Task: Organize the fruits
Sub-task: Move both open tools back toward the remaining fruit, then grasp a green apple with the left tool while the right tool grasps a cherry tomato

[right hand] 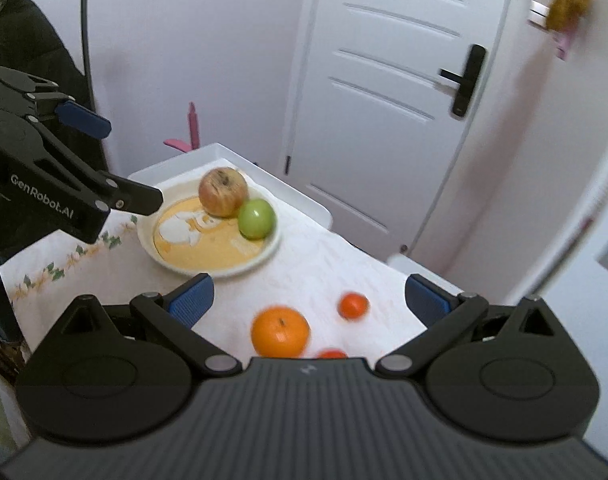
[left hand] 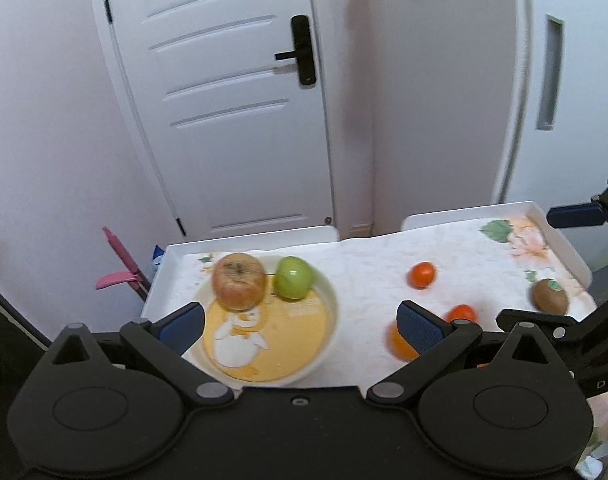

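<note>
A white bowl [left hand: 328, 336] with a yellow cartoon print holds a red-yellow apple [left hand: 238, 281] and a green apple [left hand: 294, 278] at its far side. My left gripper [left hand: 301, 326] hovers open above the bowl's near part, nothing between its fingers. To the right lie two small tangerines [left hand: 422, 274] [left hand: 462, 313], a large orange [left hand: 398, 343] partly behind my right pad, and a kiwi [left hand: 550, 296]. In the right wrist view my right gripper [right hand: 310, 302] stands open above the orange [right hand: 279, 331] and a tangerine [right hand: 353, 305]; the bowl [right hand: 271, 249] lies beyond.
The fruit lies on a white flowered cloth [left hand: 368, 264] over two white trays [left hand: 560, 240]. A white door [left hand: 223, 100] and wall stand close behind. A pink object [left hand: 121, 268] leans left of the table. The left gripper's body [right hand: 55, 184] crosses the right view's left side.
</note>
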